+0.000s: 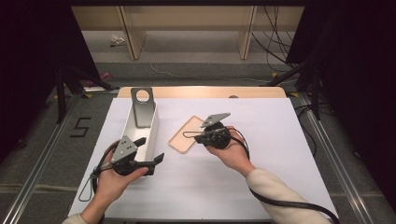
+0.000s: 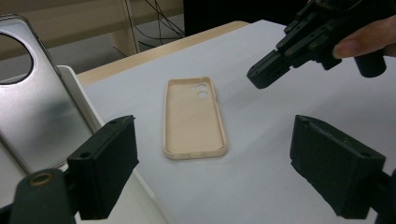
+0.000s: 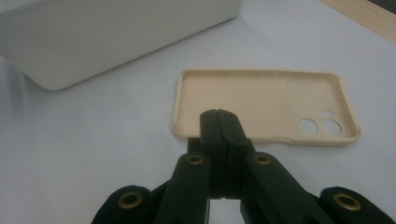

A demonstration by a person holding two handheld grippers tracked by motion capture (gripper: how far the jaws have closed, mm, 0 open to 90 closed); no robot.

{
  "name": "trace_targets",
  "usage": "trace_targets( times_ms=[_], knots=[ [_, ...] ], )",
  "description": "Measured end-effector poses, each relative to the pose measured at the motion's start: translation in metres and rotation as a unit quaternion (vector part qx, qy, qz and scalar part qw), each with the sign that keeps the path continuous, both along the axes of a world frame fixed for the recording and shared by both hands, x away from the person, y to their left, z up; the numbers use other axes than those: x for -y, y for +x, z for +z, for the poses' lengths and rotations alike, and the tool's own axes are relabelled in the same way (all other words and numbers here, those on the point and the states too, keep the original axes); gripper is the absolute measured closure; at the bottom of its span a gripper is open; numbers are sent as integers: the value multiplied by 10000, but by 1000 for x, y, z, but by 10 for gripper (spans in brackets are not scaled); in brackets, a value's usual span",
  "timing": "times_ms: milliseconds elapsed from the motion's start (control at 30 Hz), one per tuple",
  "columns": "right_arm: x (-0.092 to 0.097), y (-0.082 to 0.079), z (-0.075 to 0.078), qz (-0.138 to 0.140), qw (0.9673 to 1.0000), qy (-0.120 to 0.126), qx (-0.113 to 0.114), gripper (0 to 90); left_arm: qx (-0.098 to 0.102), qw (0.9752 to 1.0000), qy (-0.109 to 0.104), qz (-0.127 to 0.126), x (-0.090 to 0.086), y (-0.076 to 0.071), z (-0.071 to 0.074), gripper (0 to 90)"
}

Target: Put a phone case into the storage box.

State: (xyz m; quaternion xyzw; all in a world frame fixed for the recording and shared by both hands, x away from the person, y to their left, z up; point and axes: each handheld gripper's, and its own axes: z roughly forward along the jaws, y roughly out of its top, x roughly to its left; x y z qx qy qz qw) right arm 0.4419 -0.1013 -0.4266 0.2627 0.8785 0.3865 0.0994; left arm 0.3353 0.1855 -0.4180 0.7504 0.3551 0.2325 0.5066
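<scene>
Right tool (image 3: 218, 114) has its jaws pressed tight together with nothing pinched, tips hovering right at the long edge of the beige phone case (image 3: 261, 100), which lies open side up on the white tabletop (image 1: 280, 140). Left tool (image 2: 210, 172) is spread wide, empty, beside the white box (image 1: 152, 135) that has a grey phone (image 1: 142, 109) leaning in it.

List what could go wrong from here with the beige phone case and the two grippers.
1. The right gripper is shut, its tip at the long edge of the beige phone case, which lies flat with its open side up; a push may slide it across the white sheet rather than lift it.
2. The left gripper stands open beside the white box holding a grey phone; a bump could tip either.
</scene>
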Motion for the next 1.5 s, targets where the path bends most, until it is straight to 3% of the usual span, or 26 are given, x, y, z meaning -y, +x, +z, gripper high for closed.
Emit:
trace_targets(
  times_ms=[467,800,1133,1500],
  knots=[
    [-40,18,-24,-31,9989,-405,-251,900,-2,10000,5,-41,2,0,0,145],
    [-55,23,-36,-134,9975,-542,-444,900,-11,10000,-5,-66,2,0,-1,145],
    [-56,30,-47,-192,9942,-801,-697,900,-27,10000,10,-76,2,0,-2,145],
    [-48,31,-45,-169,9919,-917,-863,900,-48,10000,21,-84,3,-1,-3,145]
  ],
)
